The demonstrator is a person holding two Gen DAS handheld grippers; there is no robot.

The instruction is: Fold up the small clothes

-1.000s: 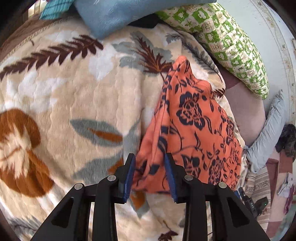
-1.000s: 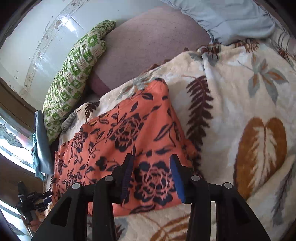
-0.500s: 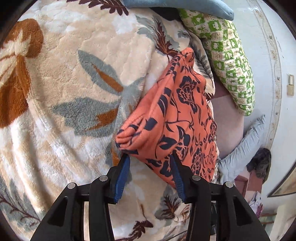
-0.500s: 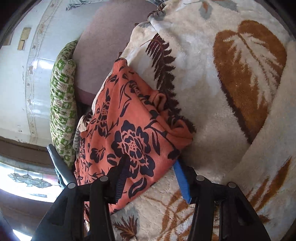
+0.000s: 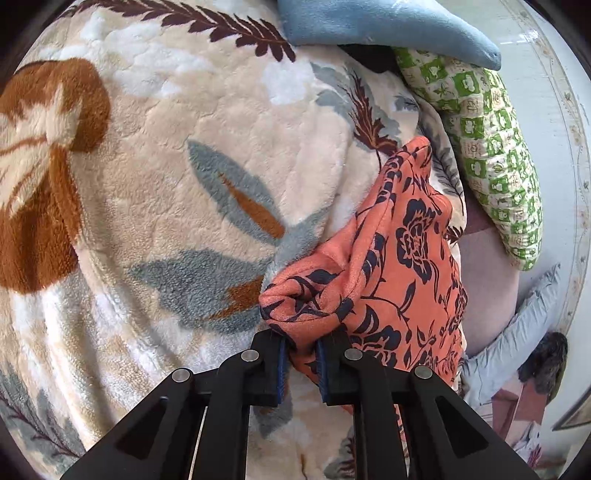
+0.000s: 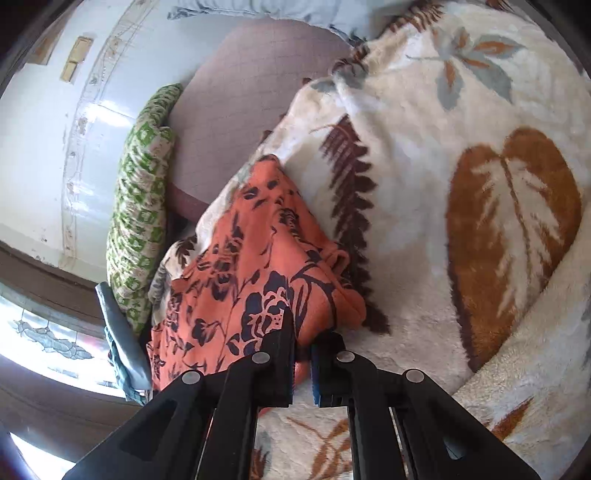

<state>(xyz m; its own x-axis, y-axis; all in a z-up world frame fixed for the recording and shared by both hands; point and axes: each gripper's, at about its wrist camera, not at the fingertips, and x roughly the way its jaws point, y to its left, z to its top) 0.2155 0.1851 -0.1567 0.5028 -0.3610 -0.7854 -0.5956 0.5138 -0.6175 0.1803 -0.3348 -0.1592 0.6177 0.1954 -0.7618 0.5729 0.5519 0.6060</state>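
Note:
An orange garment with dark blue flowers (image 5: 402, 266) lies folded on a cream blanket with a leaf pattern (image 5: 166, 155). My left gripper (image 5: 301, 363) is shut on the garment's near corner, which bunches between the blue pads. In the right wrist view the same garment (image 6: 240, 266) stretches away to the left, and my right gripper (image 6: 303, 360) is shut on its other near corner. Both corners are lifted slightly off the blanket (image 6: 461, 129).
A green-and-white patterned pillow (image 5: 491, 147) and a blue pillow (image 5: 369, 26) lie at the bed's far edge by the white wall. A mauve mattress sheet (image 6: 258, 92) shows beyond the blanket. A grey cloth (image 5: 517, 343) hangs off the side.
Both grippers closed from open onto the garment's near corners. The fabric now bunches and lifts between the pads.

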